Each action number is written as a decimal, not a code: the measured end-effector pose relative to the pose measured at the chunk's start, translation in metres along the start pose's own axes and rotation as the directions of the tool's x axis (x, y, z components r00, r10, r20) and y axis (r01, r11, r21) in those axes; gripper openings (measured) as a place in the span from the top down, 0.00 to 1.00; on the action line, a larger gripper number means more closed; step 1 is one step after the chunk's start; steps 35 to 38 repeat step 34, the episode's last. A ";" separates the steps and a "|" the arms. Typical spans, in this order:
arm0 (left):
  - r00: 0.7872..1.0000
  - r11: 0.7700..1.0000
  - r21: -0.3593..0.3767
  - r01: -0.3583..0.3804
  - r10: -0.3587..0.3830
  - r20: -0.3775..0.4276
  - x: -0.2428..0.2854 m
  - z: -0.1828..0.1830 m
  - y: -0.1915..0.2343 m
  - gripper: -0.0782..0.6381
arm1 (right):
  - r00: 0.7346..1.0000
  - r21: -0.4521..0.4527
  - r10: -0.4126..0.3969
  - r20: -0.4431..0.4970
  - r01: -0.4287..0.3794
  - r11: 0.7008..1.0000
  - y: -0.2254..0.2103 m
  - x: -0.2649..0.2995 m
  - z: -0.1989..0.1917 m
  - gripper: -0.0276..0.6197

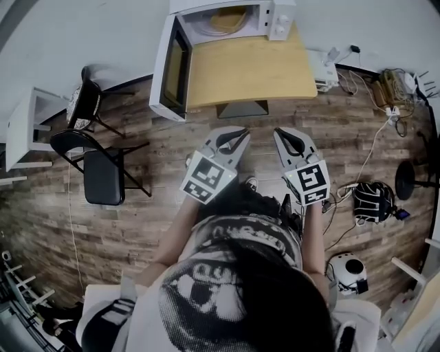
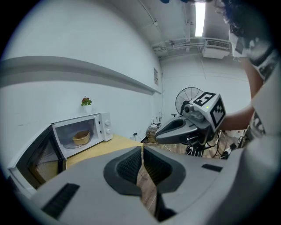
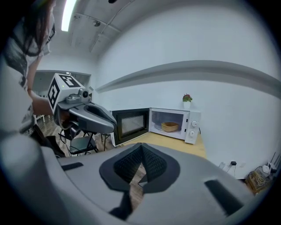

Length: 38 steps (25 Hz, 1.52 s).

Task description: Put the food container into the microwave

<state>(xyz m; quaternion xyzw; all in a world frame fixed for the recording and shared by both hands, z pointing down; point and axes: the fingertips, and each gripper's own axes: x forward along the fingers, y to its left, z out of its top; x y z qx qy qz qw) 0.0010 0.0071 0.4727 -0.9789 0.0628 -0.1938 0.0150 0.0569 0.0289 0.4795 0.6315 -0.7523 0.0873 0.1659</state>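
Note:
A tan food container (image 1: 228, 19) (image 2: 81, 137) (image 3: 169, 126) sits inside the white microwave (image 1: 273, 17) (image 2: 104, 126) (image 3: 192, 126), whose door (image 1: 172, 69) (image 3: 129, 124) hangs wide open to the left. The microwave stands at the back of a wooden table (image 1: 247, 72). My left gripper (image 1: 237, 136) (image 2: 142, 163) and right gripper (image 1: 283, 135) (image 3: 141, 165) are held side by side in front of the table, well short of it. Both are shut with nothing between their jaws.
A black folding chair (image 1: 100, 161) and a second chair (image 1: 84, 103) stand left of the table beside a white shelf (image 1: 27, 130). Cables and a power strip (image 1: 385, 89) lie on the wood floor at right, with a fan (image 2: 188, 97) and a helmet (image 1: 347, 269).

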 end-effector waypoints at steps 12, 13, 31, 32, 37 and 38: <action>1.000 1.000 0.007 0.024 -0.024 0.006 -0.004 -0.003 -0.030 0.87 | 0.999 0.003 0.039 -0.001 -0.039 0.999 0.013 -0.024 -0.007 0.95; 1.000 1.000 0.008 0.026 -0.026 0.007 -0.004 -0.003 -0.031 0.87 | 0.999 0.001 0.040 -0.002 -0.040 0.999 0.014 -0.025 -0.007 0.95; 0.999 0.999 0.013 0.046 -0.046 0.008 -0.002 -0.006 -0.035 0.87 | 0.999 -0.007 0.037 -0.033 -0.037 0.999 0.010 -0.025 -0.014 0.95; 0.999 0.999 0.013 0.046 -0.046 0.007 -0.002 -0.006 -0.034 0.87 | 0.999 -0.008 0.038 -0.035 -0.039 0.999 0.010 -0.024 -0.014 0.95; 0.999 0.999 0.012 0.046 -0.046 0.006 -0.001 -0.008 -0.033 0.87 | 0.998 -0.011 0.041 -0.039 -0.041 0.999 0.009 -0.022 -0.015 0.95; 0.999 0.999 0.012 0.046 -0.046 0.006 -0.001 -0.008 -0.033 0.87 | 0.998 -0.011 0.041 -0.039 -0.041 0.999 0.009 -0.022 -0.015 0.95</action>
